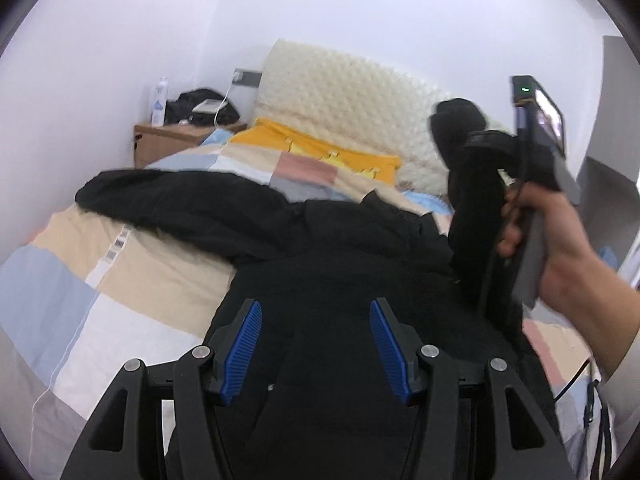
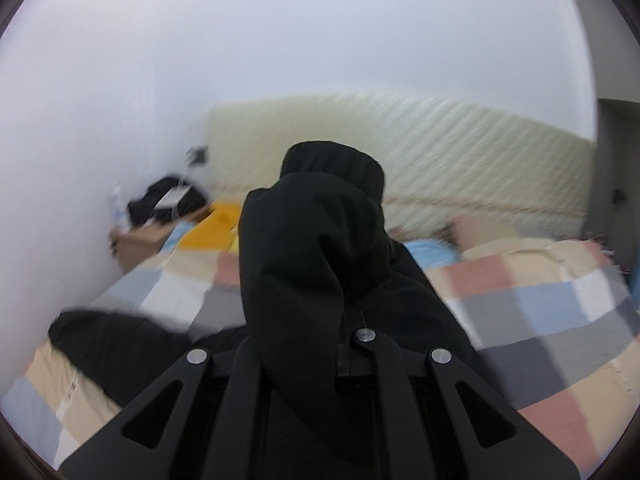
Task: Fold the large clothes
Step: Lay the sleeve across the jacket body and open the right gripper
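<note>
A large black jacket (image 1: 320, 280) lies spread on the patchwork duvet (image 1: 140, 280), with one sleeve (image 1: 168, 200) stretched out to the left. My left gripper (image 1: 316, 344) hovers over the jacket's body, its blue pads (image 1: 244, 344) apart and nothing pinched between them. At the right a hand (image 1: 560, 232) holds my right gripper (image 1: 486, 148), shut on the other sleeve (image 1: 476, 216) and lifting it off the bed. In the blurred right wrist view that sleeve (image 2: 316, 240) drapes over the right gripper (image 2: 344, 316) and hides its fingertips.
A cream padded headboard (image 1: 352, 100) and a yellow pillow (image 1: 320, 148) lie at the bed's far end. A brown nightstand (image 1: 168, 140) by the left wall carries a bottle (image 1: 159, 102) and a black bag (image 1: 200, 106). A grey door (image 1: 612, 152) stands at the right.
</note>
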`<move>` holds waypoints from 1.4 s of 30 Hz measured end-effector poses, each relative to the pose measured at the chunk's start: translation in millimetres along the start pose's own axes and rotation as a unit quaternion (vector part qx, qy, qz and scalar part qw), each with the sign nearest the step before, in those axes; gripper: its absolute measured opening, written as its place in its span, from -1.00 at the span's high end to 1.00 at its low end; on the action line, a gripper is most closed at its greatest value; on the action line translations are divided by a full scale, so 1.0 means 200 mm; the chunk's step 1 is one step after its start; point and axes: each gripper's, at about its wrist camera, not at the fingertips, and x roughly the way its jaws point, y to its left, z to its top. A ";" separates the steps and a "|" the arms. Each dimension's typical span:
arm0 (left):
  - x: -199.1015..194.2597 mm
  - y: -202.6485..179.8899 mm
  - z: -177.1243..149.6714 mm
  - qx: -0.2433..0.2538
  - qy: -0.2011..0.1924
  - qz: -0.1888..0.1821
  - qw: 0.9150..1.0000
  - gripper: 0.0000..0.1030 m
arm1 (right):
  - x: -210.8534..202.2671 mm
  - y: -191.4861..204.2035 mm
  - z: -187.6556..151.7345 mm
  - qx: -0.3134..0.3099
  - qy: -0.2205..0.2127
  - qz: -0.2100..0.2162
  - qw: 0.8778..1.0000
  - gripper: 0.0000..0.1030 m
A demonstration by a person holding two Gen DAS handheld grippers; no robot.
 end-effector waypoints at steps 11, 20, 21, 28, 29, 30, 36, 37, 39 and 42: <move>0.15 0.05 -0.03 -0.003 0.030 -0.004 1.000 -0.09 | 0.54 0.44 -0.60 -0.064 0.122 0.058 0.989 0.84; 0.21 0.07 -0.04 -0.009 0.033 -0.001 0.999 -0.09 | 0.74 0.45 -0.85 -0.082 0.185 0.066 0.977 0.80; 0.21 0.07 -0.04 -0.008 0.033 -0.001 0.999 -0.09 | 0.73 0.45 -0.85 -0.081 0.184 0.066 0.977 0.80; 0.20 0.02 -0.05 -0.005 0.037 -0.004 0.999 -0.09 | 0.54 0.55 -0.77 -0.134 0.159 0.047 0.977 -0.42; 0.19 0.02 -0.05 -0.004 0.035 -0.007 0.999 -0.09 | 0.51 0.55 -0.75 -0.133 0.152 0.052 0.978 -0.48; 0.18 0.01 -0.06 -0.004 0.033 -0.010 0.999 -0.09 | 0.47 0.54 -0.73 -0.131 0.142 0.055 0.980 -0.48; 0.10 -0.06 -0.08 0.034 0.010 0.000 0.999 -0.09 | 0.23 0.40 -0.58 -0.092 0.116 0.063 0.987 -0.48; 0.08 -0.07 -0.08 0.045 0.002 0.003 0.999 -0.09 | 0.18 0.37 -0.56 -0.085 0.108 0.064 0.988 -0.48; 0.05 -0.10 -0.08 0.061 -0.008 0.011 0.998 -0.09 | 0.07 0.30 -0.53 -0.066 0.101 0.062 0.991 -0.48; 0.01 -0.11 -0.07 0.061 -0.013 0.009 0.998 -0.09 | -0.08 0.20 -0.49 -0.035 0.093 0.063 0.993 -0.48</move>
